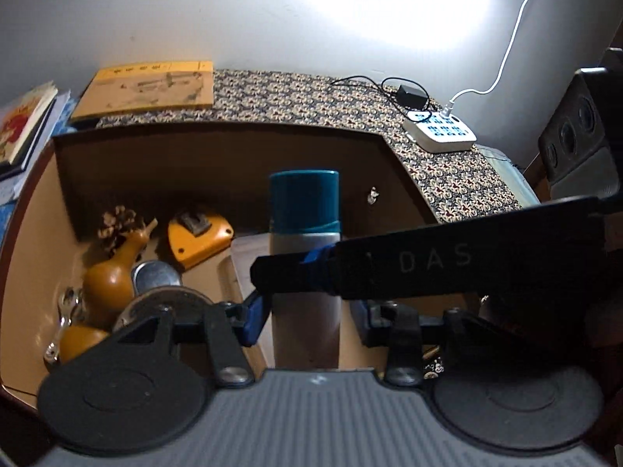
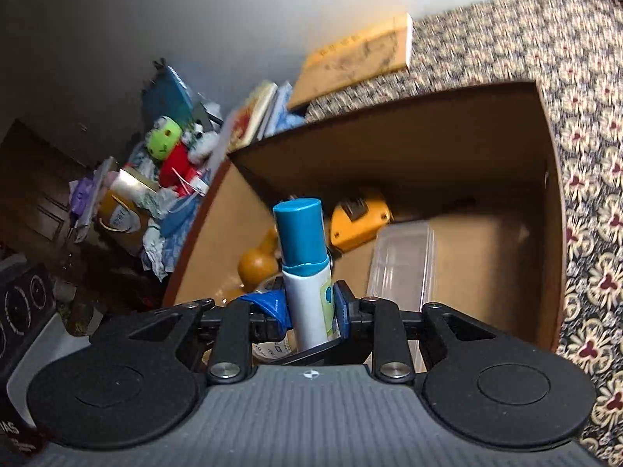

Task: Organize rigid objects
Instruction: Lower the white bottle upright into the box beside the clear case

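A white bottle with a teal cap (image 1: 305, 198) stands upright inside a brown cardboard box (image 1: 194, 155). My left gripper (image 1: 309, 319) is open, its blue pads (image 1: 255, 313) flanking the bottle's lower body with narrow gaps. My right gripper (image 1: 296, 272) reaches in from the right, one black finger crossing the bottle's front. In the right wrist view the right gripper (image 2: 309, 311) is shut on the bottle (image 2: 301, 229), blue pads (image 2: 340, 309) pressed against its white body. Also in the box (image 2: 389, 136) lie a gourd (image 1: 113, 272), a yellow tape measure (image 1: 198, 233), a pine cone (image 1: 118, 222) and a clear plastic container (image 2: 401, 260).
The box sits against a patterned cloth-covered surface (image 1: 447, 179) carrying a yellow book (image 1: 148, 89), a white power strip (image 1: 440, 132) and cables. A dark speaker (image 1: 576, 132) stands at the right. Left of the box are books (image 1: 23, 124) and a heap of toys and bags (image 2: 155, 179).
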Motion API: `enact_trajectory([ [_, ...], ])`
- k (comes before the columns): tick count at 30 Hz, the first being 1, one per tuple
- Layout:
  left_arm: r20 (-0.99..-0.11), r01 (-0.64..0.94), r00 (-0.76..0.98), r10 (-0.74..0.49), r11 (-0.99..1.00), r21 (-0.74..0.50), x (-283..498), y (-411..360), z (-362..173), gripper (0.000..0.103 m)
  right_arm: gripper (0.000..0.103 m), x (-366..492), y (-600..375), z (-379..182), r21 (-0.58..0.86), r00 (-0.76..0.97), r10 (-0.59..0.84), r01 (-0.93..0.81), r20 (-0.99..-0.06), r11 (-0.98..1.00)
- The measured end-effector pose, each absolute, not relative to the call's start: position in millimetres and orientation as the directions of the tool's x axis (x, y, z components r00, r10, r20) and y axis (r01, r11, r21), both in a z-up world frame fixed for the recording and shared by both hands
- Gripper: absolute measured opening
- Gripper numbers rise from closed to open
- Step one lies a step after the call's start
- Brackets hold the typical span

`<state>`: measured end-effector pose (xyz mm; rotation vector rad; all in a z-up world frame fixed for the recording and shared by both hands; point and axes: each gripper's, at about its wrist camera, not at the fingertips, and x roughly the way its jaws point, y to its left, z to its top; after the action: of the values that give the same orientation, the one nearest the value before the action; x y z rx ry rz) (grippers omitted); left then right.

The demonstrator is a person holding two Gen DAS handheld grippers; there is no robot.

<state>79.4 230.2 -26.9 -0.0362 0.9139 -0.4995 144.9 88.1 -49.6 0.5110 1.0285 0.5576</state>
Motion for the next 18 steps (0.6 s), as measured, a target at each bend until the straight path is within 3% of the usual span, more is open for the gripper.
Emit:
enact_trajectory([
  [8,-0.768,0.385,0.471,-0.434,0.885,-0.263,89.8,241.8,-41.1,0.039,0.009,155.1,94.4,-62.9,0.629,0.371,0.618,-0.107,-0.693,0.770],
  [18,-0.775,0.378,0.470,-0.422,0.890,-0.256,100.3,245.6,-45.9,0.038,0.015,155.8,91.1,-74.3,0.656,0.419,0.602,-0.020,-0.680,0.755],
])
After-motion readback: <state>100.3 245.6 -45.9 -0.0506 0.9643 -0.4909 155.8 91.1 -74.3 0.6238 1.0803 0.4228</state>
